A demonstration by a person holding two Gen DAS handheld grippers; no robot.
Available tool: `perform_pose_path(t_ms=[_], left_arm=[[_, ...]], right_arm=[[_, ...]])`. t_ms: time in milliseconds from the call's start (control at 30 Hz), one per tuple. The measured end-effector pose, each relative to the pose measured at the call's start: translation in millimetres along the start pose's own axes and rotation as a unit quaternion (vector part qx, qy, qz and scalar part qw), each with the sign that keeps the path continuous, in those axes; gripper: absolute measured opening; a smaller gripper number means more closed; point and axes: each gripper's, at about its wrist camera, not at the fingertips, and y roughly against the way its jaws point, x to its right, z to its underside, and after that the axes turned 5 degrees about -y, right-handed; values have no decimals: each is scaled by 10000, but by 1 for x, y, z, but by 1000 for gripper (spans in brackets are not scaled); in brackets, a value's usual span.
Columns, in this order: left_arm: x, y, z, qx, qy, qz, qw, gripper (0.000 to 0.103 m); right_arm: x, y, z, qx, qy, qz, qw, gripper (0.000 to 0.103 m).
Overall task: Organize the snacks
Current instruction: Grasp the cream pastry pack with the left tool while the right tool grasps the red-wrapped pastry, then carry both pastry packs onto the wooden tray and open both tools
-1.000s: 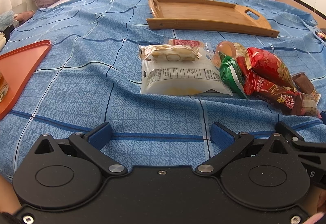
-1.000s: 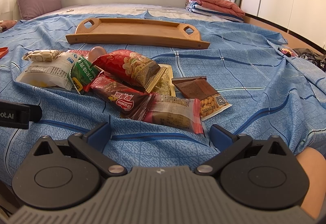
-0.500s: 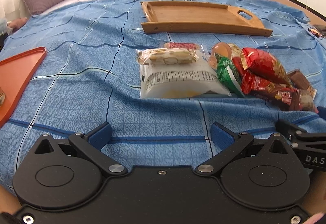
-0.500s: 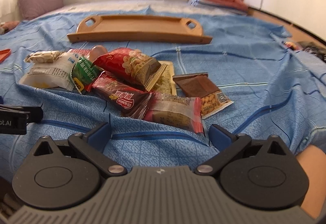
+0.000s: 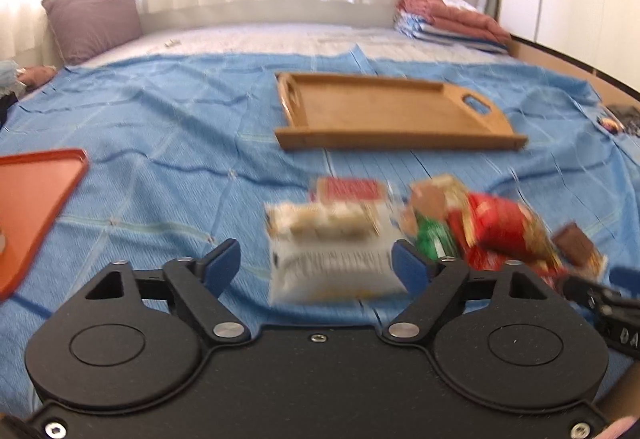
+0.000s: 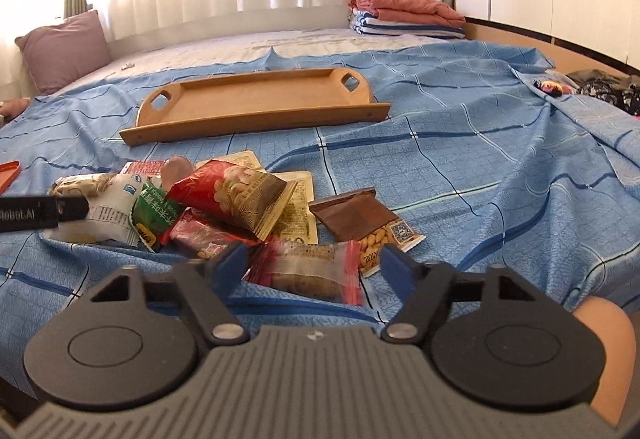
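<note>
l grip (image 5: 316, 259) closing, nothing held | r grip (image 6: 312, 263) closing, nothing held | snacks (image 6: 228, 199) piled nr wood tray (image 6: 256, 107)

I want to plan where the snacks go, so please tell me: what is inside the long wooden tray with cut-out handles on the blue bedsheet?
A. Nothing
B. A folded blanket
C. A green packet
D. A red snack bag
A: the long wooden tray shows only its bare wooden floor, and the snack packets lie on the sheet in front of it.
</note>
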Motion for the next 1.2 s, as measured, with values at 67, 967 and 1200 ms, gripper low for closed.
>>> perform_pose_path(t_ms=[67, 967, 1200], left_arm=[[-4, -3, -7, 98, 85, -13, 9999, 81], [7, -32, -7, 84, 16, 42, 10000, 58], [5, -21, -15, 223, 21, 165, 9996, 57]], right_arm=[[-1, -1, 1, 29, 33, 13, 10000, 75], [-17, -12, 14, -101, 237, 167, 9995, 72], [-14, -8, 3, -59, 180, -57, 9998, 53]])
